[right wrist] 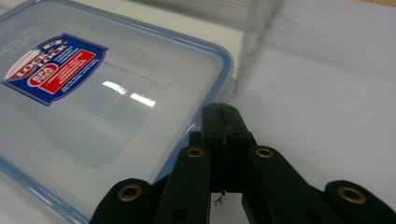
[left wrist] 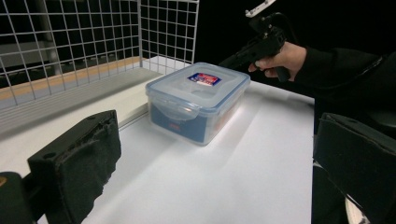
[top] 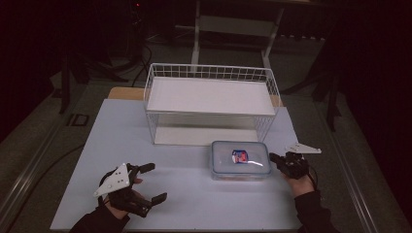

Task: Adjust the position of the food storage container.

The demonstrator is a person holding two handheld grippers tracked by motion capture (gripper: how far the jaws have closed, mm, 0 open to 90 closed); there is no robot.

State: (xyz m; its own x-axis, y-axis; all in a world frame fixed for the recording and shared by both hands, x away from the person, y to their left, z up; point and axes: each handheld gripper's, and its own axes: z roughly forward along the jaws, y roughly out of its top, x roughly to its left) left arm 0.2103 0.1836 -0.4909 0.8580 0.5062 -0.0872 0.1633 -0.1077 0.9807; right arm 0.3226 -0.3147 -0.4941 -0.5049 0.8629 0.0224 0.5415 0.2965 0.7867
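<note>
Right gripper (top: 275, 158), jaws pressed together on nothing, sits at the short right end of the lidded container (top: 240, 159), long axis running away from its jaws; left gripper (top: 153, 182) gapes empty, farther off.

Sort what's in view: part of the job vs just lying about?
In the job:
clear plastic lidded box with blue seal
right gripper, shut, at the box's edge
left gripper, open

Lying about:
white wire shelf rack
white table
</note>
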